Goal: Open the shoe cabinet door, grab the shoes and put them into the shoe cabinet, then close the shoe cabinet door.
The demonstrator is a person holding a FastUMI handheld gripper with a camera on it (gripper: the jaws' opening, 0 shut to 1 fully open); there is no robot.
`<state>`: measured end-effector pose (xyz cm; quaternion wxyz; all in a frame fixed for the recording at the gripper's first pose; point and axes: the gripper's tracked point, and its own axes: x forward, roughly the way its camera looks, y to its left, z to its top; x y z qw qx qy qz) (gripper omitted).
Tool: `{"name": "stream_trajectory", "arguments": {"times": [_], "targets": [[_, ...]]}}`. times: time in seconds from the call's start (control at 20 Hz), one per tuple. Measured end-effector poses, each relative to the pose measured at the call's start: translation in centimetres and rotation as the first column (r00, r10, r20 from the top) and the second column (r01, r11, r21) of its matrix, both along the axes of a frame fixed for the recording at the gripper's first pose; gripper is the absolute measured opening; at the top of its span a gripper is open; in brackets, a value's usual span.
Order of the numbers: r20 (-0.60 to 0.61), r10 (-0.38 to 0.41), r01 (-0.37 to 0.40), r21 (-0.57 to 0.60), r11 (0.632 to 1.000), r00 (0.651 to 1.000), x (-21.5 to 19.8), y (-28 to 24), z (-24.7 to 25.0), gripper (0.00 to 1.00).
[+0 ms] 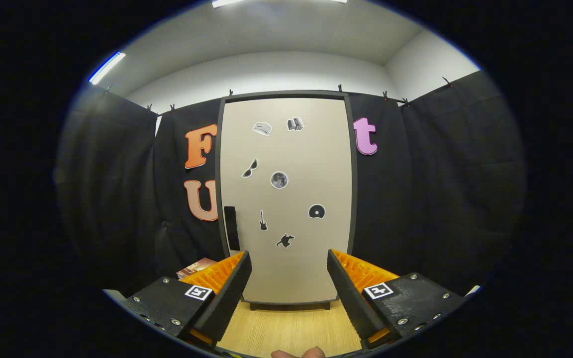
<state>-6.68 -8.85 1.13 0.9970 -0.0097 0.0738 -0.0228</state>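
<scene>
Left of your tool [289,268], the dark handle [231,227] sits on the shoe cabinet door [286,199], which stands shut straight ahead, beyond the fingers. Your tool is spread wide, holding nothing. By my judgement, opening, loading shoes and closing all remain.

Legible text: none. Shoe cabinet door [286,199] carries picture stickers [279,180] without words; gripper [289,278] fingers [227,293] bear square coded markers [199,292], no lettering.

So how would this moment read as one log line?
stage: approach | gripper: open, nothing held | cabinet door: closed, ahead | handle: untouched
</scene>
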Motion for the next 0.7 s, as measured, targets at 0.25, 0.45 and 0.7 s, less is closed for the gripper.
{"name": "stream_trajectory", "arguments": {"times": [0.25, 0.45, 0.7], "targets": [[-0.005, -0.039, 0.039, 0.036, 0.999, 0.999, -0.8, -1.4, 0.2, 0.95], [-0.003, -0.053, 0.053, 0.026, 0.998, 0.999, -0.6, -1.4, 0.3, 0.95], [-0.007, -0.058, 0.058, 0.014, 0.998, 0.998, -0.3, -1.0, 0.1, 0.95]]}}
